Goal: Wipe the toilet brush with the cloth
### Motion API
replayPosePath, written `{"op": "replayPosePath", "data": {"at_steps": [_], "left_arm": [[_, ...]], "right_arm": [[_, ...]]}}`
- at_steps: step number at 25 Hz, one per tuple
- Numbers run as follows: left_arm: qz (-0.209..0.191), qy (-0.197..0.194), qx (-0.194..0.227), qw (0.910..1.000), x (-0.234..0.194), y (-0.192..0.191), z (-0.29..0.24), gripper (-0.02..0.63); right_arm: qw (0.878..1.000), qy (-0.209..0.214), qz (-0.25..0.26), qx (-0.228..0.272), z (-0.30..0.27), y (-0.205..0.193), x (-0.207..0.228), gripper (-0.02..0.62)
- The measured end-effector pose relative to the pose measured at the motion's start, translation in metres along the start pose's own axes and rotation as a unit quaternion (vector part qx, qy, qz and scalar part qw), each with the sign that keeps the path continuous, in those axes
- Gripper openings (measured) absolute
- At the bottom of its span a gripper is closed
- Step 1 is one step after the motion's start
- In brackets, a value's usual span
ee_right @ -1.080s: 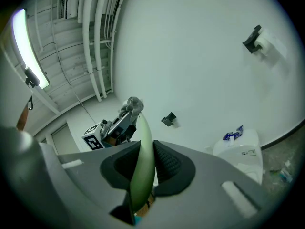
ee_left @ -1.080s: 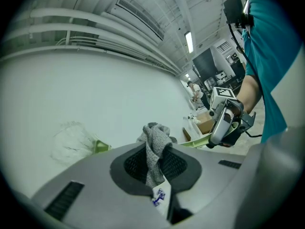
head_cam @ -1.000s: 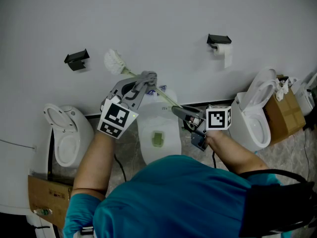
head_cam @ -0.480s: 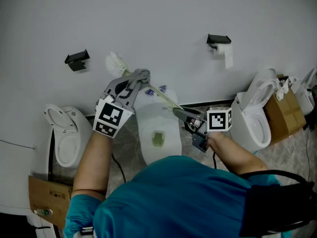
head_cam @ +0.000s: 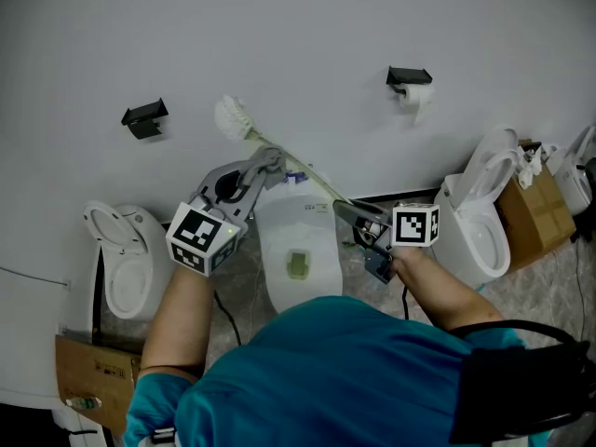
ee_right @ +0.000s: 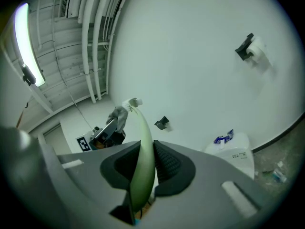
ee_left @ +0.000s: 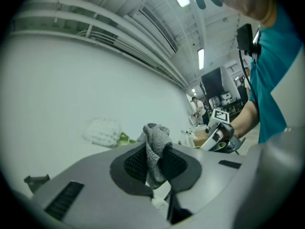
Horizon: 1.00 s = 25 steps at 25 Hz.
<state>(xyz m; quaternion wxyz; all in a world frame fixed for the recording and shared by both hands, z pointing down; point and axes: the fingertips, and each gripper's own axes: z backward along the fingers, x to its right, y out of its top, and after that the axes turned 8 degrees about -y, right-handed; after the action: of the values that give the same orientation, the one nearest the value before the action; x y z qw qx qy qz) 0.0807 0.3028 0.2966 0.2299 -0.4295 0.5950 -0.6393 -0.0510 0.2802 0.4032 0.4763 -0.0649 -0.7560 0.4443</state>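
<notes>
The toilet brush has a white bristle head [head_cam: 233,117] and a pale green handle [head_cam: 307,177] that slants down to the right. My right gripper [head_cam: 346,209] is shut on the handle's lower end, and the handle [ee_right: 143,151] runs out between its pads. My left gripper [head_cam: 270,161] is shut on a grey cloth [ee_left: 156,149], held against the handle just below the head. Beyond the cloth, the bristle head [ee_left: 102,131] shows in the left gripper view. From the right gripper view, the cloth [ee_right: 119,116] sits close under the brush tip [ee_right: 132,102].
A white toilet [head_cam: 296,240] stands directly below the brush, with a blue-printed packet [ee_right: 223,138] on its tank. Other toilets stand at left [head_cam: 116,259] and right [head_cam: 480,212]. A paper-roll holder [head_cam: 410,82], a black holder [head_cam: 144,115] and cardboard boxes [head_cam: 535,208] are around.
The left gripper with the cloth has slid down the handle away from the bristle head, which now stands free and a little higher and to the right. The right gripper has barely moved.
</notes>
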Motion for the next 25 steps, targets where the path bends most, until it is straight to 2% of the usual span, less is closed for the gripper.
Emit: {"op": "replayPosePath", "data": {"at_steps": [2, 5, 8, 11, 14, 16, 20, 25], "left_arm": [[0.045, -0.008, 0.004, 0.999, 0.007, -0.015, 0.011, 0.037], [0.11, -0.003, -0.003, 0.9939, 0.005, -0.051, 0.03, 0.037], [0.191, 0.017, 0.003, 0.9814, -0.006, -0.086, 0.055, 0.037], [0.248, 0.037, 0.005, 0.9681, -0.011, -0.119, 0.077, 0.037], [0.278, 0.053, -0.002, 0.959, -0.011, -0.146, 0.093, 0.037], [0.294, 0.06, -0.001, 0.9539, -0.009, -0.157, 0.1, 0.037], [0.318, 0.064, 0.011, 0.9458, -0.005, -0.166, 0.106, 0.037], [0.324, 0.057, 0.019, 0.9441, 0.002, -0.167, 0.104, 0.037]], "right_arm": [[0.999, -0.034, 0.007, 0.013, 0.01, 0.005, 0.02, 0.06], [0.993, -0.097, 0.055, 0.026, 0.031, 0.018, 0.054, 0.061], [0.979, -0.163, 0.119, 0.033, 0.052, 0.027, 0.085, 0.061], [0.962, -0.216, 0.166, 0.031, 0.07, 0.029, 0.112, 0.061], [0.946, -0.251, 0.203, 0.018, 0.082, 0.025, 0.134, 0.063], [0.941, -0.265, 0.212, 0.011, 0.087, 0.02, 0.143, 0.063], [0.943, -0.265, 0.202, 0.02, 0.094, 0.017, 0.147, 0.063], [0.939, -0.276, 0.205, 0.028, 0.102, 0.019, 0.151, 0.063]]}}
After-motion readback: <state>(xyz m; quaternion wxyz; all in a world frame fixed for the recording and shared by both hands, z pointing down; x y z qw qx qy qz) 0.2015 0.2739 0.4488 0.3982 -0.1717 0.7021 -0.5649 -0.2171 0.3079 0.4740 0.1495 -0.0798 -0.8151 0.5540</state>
